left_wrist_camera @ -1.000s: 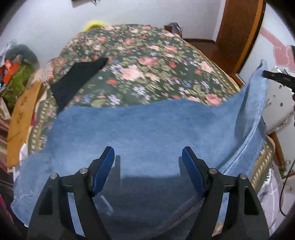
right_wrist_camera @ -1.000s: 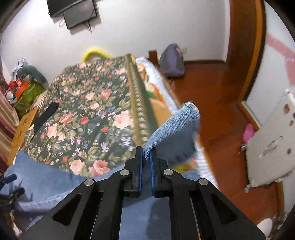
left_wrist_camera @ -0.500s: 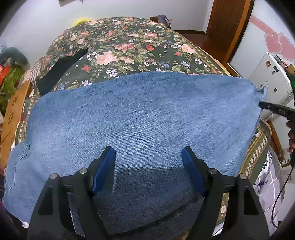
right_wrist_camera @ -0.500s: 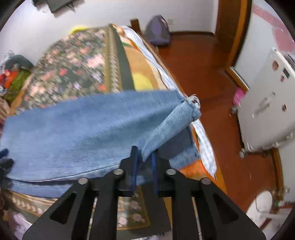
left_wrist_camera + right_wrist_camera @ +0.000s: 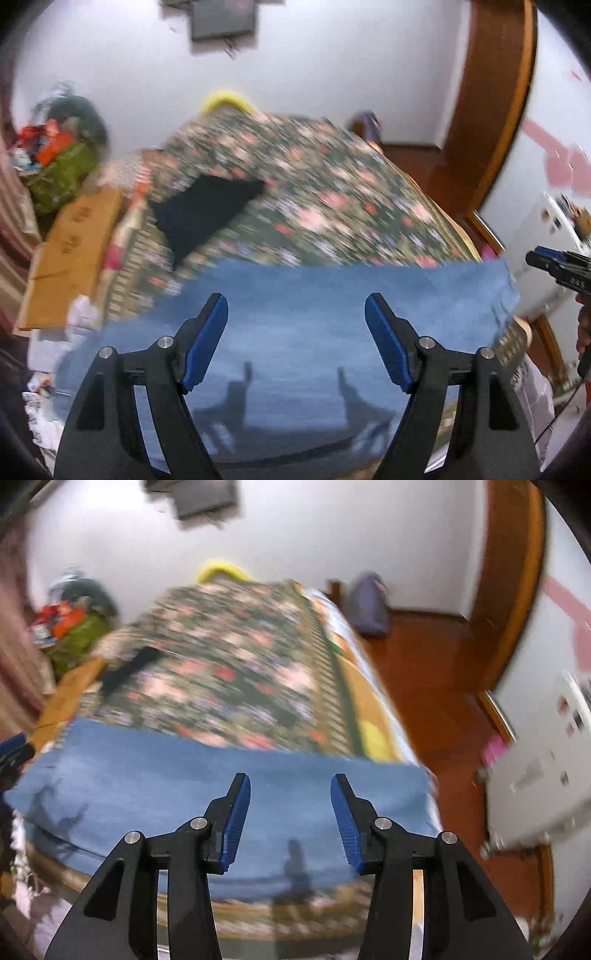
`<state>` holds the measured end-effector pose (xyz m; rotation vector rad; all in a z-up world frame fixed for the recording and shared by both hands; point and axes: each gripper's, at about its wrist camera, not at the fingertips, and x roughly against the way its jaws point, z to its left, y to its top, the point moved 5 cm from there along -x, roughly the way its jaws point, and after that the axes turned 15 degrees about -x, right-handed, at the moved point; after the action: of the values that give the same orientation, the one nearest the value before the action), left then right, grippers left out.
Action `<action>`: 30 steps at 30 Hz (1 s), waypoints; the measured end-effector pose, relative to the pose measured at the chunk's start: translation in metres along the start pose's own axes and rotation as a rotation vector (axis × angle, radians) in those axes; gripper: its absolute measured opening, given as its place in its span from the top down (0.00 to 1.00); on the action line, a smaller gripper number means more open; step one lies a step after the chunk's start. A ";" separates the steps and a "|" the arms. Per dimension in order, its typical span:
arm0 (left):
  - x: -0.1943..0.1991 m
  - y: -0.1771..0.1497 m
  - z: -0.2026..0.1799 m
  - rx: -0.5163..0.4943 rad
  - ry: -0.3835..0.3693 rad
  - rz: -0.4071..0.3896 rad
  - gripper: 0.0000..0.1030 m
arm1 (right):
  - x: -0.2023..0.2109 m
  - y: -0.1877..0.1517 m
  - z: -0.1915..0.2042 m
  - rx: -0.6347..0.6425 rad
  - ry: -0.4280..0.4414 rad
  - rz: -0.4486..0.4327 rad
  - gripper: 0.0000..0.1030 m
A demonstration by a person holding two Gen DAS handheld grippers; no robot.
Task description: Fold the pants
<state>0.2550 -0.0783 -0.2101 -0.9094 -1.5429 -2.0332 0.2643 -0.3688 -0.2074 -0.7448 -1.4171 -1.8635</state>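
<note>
A: Starting at our left: the left gripper (image 5: 295, 332) hangs with its jaws spread wide and nothing between the pads. Below and ahead of it the jeans (image 5: 332, 295) lie flat across the near end of the floral bedspread (image 5: 332, 192).

B: And beyond its left finger, farther up the bed, sits a black garment (image 5: 207, 210), well apart from the denim. We leave it alone.

A: Moving right: the right gripper (image 5: 290, 812) has just been opening. A second ago its jaws were clamped on a lifted denim fold; now they stand parted, with no cloth between them.

B: So the fold has been laid down. In the right wrist view the jeans (image 5: 221, 775) lie as one flat band under and ahead of the fingers, their right edge near the side of the bed.

A: Both views are blurred, so we judge both hands are pulling back from the cloth.

B: That suggests this fold is done. Next we probably need a fresh grip on one end to fold again.
</note>
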 end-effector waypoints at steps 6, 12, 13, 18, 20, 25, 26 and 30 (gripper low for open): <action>0.036 -0.018 0.102 0.039 0.161 -0.017 0.21 | 0.007 0.002 0.105 0.143 0.171 -0.037 0.57; 0.033 -0.067 0.207 0.103 0.266 0.029 0.21 | -0.020 -0.012 0.199 0.258 0.277 0.005 0.54; 0.029 -0.078 0.223 0.126 0.265 0.045 0.23 | -0.027 -0.015 0.211 0.276 0.287 0.012 0.54; -0.009 -0.141 0.294 0.244 0.250 0.180 0.35 | -0.072 -0.032 0.269 0.337 0.315 0.087 0.54; -0.028 -0.167 0.311 0.285 0.208 0.236 0.35 | -0.090 -0.036 0.284 0.359 0.306 0.121 0.54; -0.067 -0.215 0.320 0.352 0.106 0.339 0.35 | -0.145 -0.046 0.313 0.421 0.245 0.199 0.54; -0.076 -0.225 0.320 0.374 0.067 0.359 0.35 | -0.158 -0.048 0.316 0.428 0.234 0.221 0.54; -0.093 -0.244 0.314 0.429 -0.029 0.367 0.48 | -0.187 -0.056 0.321 0.427 0.246 0.318 0.54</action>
<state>0.2298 0.2881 -0.3900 -0.9636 -1.6011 -1.3727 0.3481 -0.0159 -0.3055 -0.4740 -1.3795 -1.3002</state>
